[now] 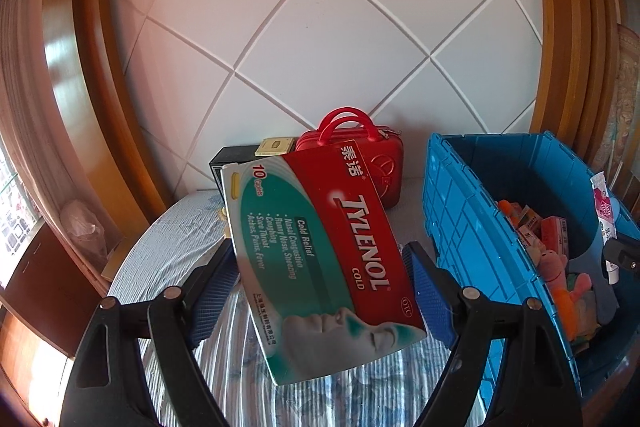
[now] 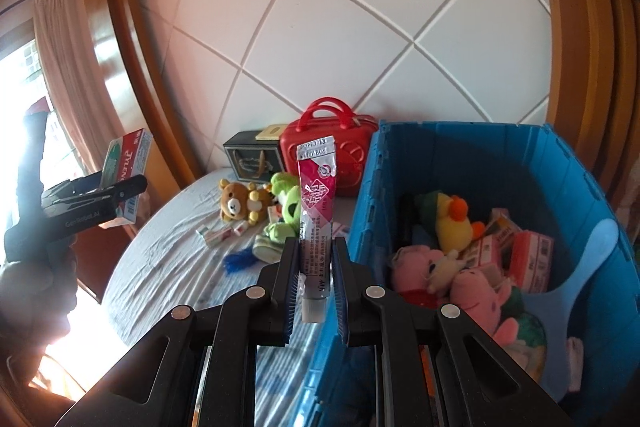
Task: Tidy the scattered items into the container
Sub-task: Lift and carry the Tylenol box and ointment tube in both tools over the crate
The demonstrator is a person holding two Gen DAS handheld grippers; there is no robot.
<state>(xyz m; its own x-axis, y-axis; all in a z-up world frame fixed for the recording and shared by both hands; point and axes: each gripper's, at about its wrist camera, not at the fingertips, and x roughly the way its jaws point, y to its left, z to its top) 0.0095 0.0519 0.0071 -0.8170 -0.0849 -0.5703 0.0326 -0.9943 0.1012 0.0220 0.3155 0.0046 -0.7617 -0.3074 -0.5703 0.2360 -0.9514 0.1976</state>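
Observation:
My left gripper (image 1: 322, 273) is shut on a red and green Tylenol box (image 1: 316, 251), held tilted above the bed, left of the blue crate (image 1: 472, 227). That box (image 2: 128, 163) and the left gripper (image 2: 120, 193) also show at the far left of the right wrist view. My right gripper (image 2: 316, 259) is shut on a pink and grey ointment tube (image 2: 316, 215), standing upright over the crate's left wall (image 2: 360, 211). Inside the crate lie plush toys (image 2: 452, 279) and small boxes (image 2: 528, 259). A bear plush (image 2: 240, 205), a green frog plush (image 2: 286, 211) and small packets (image 2: 218, 235) lie scattered on the bed.
A red handled case (image 2: 328, 151) and a dark box (image 2: 250, 155) stand at the head of the bed against the white padded headboard. A light blue scoop (image 2: 580, 291) leans in the crate's right side. A wooden frame and a curtain (image 2: 56, 67) are on the left.

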